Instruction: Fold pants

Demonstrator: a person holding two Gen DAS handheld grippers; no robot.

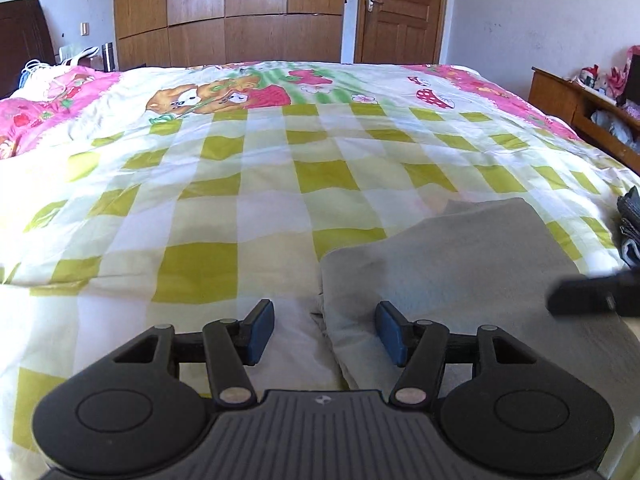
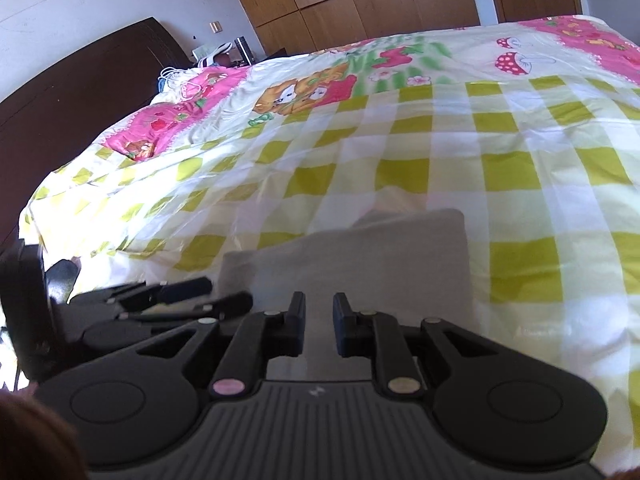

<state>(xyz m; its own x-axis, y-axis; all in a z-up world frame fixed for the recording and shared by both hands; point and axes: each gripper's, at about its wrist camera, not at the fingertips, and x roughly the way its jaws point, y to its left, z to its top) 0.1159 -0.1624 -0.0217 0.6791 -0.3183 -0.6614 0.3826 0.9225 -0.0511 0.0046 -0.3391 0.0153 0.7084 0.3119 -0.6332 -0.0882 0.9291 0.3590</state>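
Note:
Grey pants [image 1: 452,256] lie folded flat on the checked bedspread [image 1: 248,184], near the front edge. My left gripper [image 1: 326,330] is open and empty, its fingers astride the pants' left edge. In the right wrist view the pants [image 2: 360,256] lie just ahead of my right gripper [image 2: 319,328], whose jaws stand a small gap apart over the cloth with nothing clearly between them. The left gripper also shows at the left in the right wrist view [image 2: 208,296], and a blurred right finger [image 1: 588,292] shows in the left wrist view.
A wooden wardrobe [image 1: 228,12] and a door [image 1: 400,8] stand behind the bed. A dark headboard [image 2: 72,92] is on the left. A wooden shelf unit [image 1: 580,108] stands at the right. A dark folded garment [image 1: 630,224] lies at the bed's right edge.

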